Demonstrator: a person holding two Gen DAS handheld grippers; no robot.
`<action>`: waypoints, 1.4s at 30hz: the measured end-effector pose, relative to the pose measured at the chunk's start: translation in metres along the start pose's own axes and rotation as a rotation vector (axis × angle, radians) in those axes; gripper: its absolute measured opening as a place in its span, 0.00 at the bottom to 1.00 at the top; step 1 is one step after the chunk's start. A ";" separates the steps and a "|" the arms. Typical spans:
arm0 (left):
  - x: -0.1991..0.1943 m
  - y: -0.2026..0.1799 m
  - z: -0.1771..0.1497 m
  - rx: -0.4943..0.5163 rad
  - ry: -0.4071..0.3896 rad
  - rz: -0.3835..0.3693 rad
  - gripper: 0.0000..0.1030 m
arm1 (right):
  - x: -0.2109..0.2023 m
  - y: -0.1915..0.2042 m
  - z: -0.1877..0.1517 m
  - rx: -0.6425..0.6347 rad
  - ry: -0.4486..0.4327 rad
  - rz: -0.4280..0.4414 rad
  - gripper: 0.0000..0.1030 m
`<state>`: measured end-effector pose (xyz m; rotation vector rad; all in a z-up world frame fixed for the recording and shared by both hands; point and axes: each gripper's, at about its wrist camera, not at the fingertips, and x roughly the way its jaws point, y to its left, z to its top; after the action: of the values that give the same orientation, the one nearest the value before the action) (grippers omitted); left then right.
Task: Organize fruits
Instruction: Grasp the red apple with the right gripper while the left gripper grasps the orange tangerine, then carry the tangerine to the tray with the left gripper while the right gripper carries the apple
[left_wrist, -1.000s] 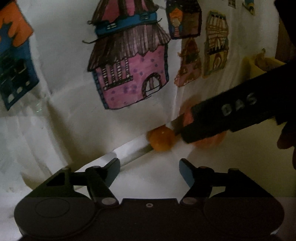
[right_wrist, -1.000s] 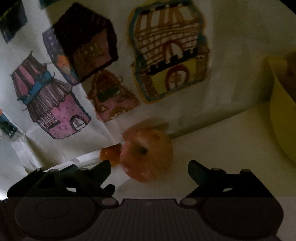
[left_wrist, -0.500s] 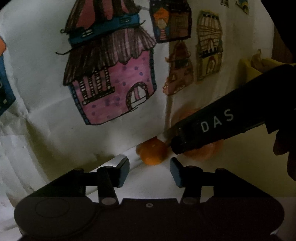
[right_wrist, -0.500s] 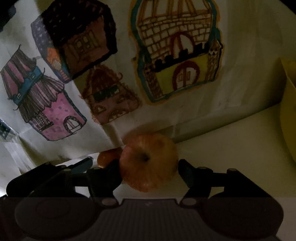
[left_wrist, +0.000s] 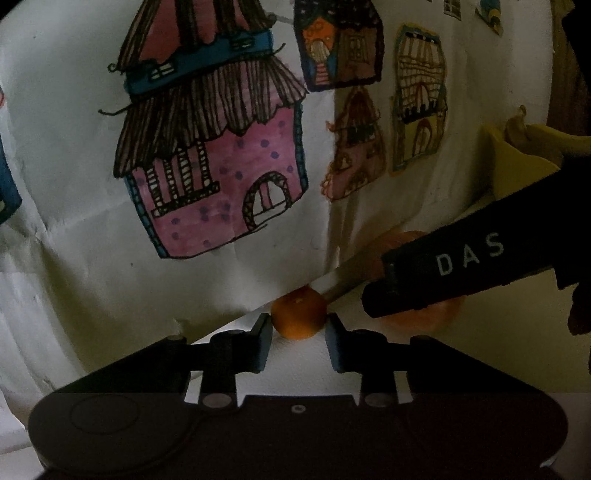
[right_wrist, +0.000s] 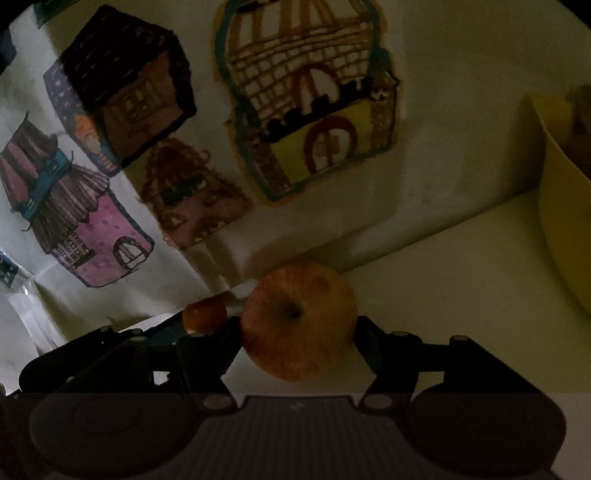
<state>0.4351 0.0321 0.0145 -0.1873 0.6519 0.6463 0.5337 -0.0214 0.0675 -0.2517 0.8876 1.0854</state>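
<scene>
In the left wrist view, the left tongs (left_wrist: 298, 334), whose jaws have just been closing, pinch a small orange (left_wrist: 298, 314) at the bench's (left_wrist: 498, 354) back edge, against a paper of drawn houses (left_wrist: 214, 177). In the right wrist view, the right tongs (right_wrist: 297, 341) pinch an apple (right_wrist: 299, 325) resting on the bench near that back edge, the orange just beside it and a yellow bowl (right_wrist: 561, 221) toward the right edge.

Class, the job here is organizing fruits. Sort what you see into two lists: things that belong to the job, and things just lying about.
Belongs to the job:
small orange, between the left gripper fingers
apple, in the right gripper
yellow bowl

Just lying about:
house drawings on the white backdrop
</scene>
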 end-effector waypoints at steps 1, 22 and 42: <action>-0.002 0.001 -0.002 -0.001 0.000 -0.001 0.31 | -0.001 -0.001 -0.001 0.004 -0.001 -0.001 0.68; -0.060 0.015 -0.048 0.055 0.011 -0.101 0.30 | -0.038 -0.003 -0.054 0.081 -0.028 -0.019 0.68; -0.097 0.010 -0.081 0.114 -0.016 -0.166 0.30 | -0.097 0.017 -0.096 0.153 -0.128 -0.016 0.68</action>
<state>0.3292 -0.0371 0.0113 -0.1289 0.6485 0.4495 0.4547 -0.1331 0.0802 -0.0617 0.8470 1.0020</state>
